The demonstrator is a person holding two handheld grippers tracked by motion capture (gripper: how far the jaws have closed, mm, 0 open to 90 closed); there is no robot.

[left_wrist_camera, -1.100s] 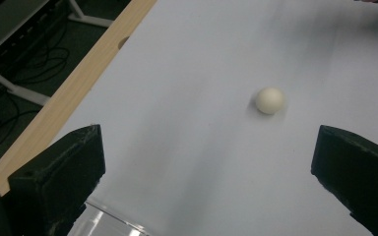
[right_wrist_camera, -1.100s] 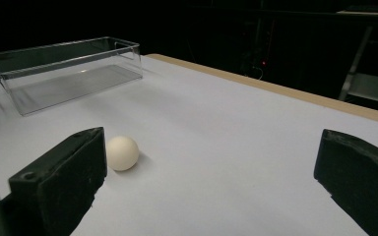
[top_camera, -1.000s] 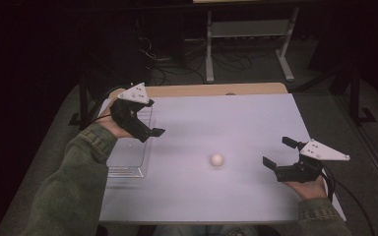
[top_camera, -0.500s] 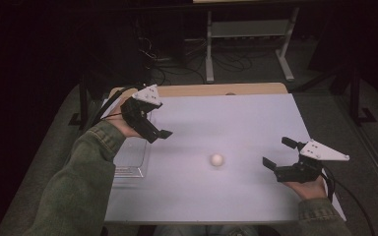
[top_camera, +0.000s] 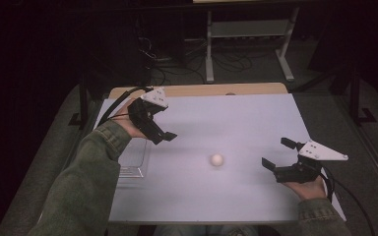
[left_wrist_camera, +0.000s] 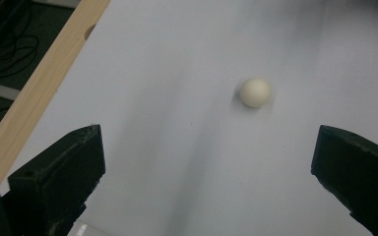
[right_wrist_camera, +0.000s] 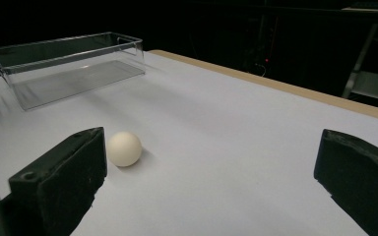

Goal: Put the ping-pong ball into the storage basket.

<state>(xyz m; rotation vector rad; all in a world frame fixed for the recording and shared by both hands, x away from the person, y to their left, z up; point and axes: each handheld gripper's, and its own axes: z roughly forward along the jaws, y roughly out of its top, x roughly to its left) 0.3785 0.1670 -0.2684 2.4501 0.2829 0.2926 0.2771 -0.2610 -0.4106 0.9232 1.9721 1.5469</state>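
White tabletop (top_camera: 236, 118) against a dark room: the small white ball (top_camera: 217, 159) sits loose near the middle, well apart from the clear plastic bin (right_wrist_camera: 64, 64) at the left edge. My left gripper (top_camera: 163, 136) hangs above the table left of the ball, jaws wide apart and empty; my right gripper (top_camera: 275, 155), also spread, rests low to its right. I judge the left should descend straight, straddle the ball evenly, and close gently so it doesn't roll.

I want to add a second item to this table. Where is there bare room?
Bare: the far stretch between the ball and the wooden edge, and the near strip before the ball. Crowded: the left side, with the bin and left gripper.
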